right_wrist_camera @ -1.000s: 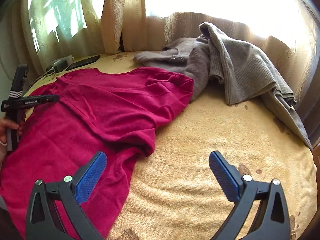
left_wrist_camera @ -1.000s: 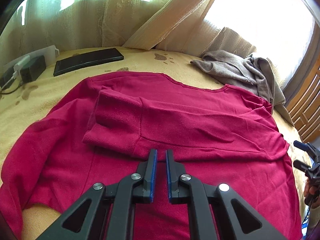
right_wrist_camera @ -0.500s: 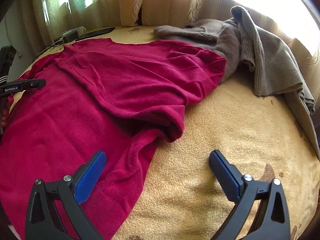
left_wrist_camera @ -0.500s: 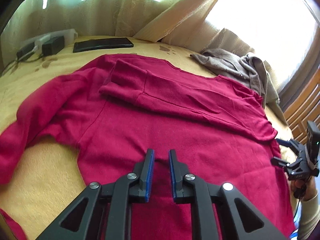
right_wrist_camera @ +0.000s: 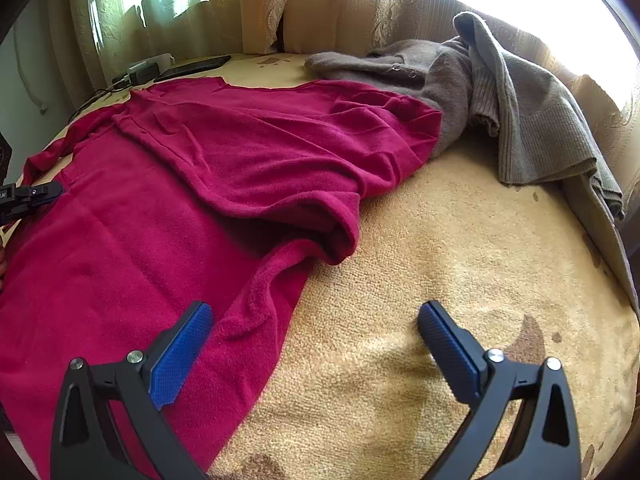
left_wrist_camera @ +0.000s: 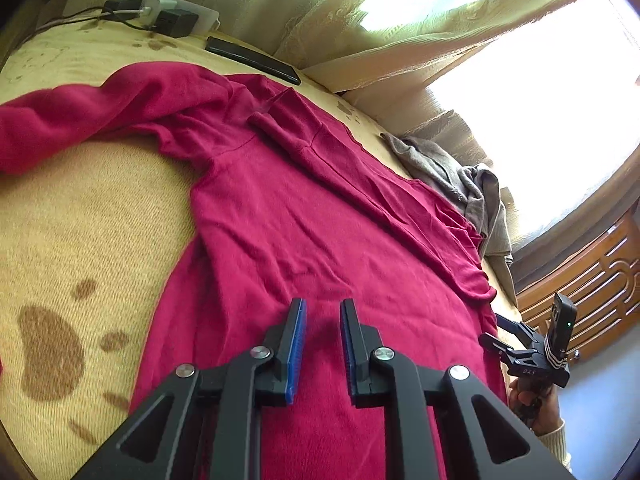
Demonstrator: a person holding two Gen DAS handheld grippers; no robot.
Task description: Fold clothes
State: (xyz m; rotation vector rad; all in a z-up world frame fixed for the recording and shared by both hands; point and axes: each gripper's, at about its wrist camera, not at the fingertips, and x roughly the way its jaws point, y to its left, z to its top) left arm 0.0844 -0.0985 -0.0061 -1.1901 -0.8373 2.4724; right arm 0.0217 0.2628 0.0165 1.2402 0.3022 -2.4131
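Note:
A red sweater (left_wrist_camera: 300, 220) lies spread flat on the yellow bed cover (left_wrist_camera: 80, 220), one sleeve stretched out to the left and a fold across its chest. My left gripper (left_wrist_camera: 323, 304) hovers over the sweater's lower part, its jaws a narrow gap apart with nothing between them. My right gripper (right_wrist_camera: 316, 308) stands wide open above the sweater's (right_wrist_camera: 180, 200) right side edge, one finger over the fabric and one over the bed cover (right_wrist_camera: 440, 260). Each gripper also shows in the other's view: the right gripper (left_wrist_camera: 516, 344) in a hand, the left gripper (right_wrist_camera: 32, 196) at the frame's left edge.
A grey cardigan (right_wrist_camera: 520, 112) lies crumpled at the far right of the bed, touching the sweater's shoulder. A black phone (left_wrist_camera: 252, 60) and a power strip with chargers (left_wrist_camera: 160, 12) sit at the far edge by the curtains. A wooden headboard (left_wrist_camera: 592, 280) stands to the right.
The left gripper has slid toward the sweater's lower left and rolled, and its jaws have parted slightly. The outstretched left sleeve has come into its view. The right gripper has stayed nearly in place.

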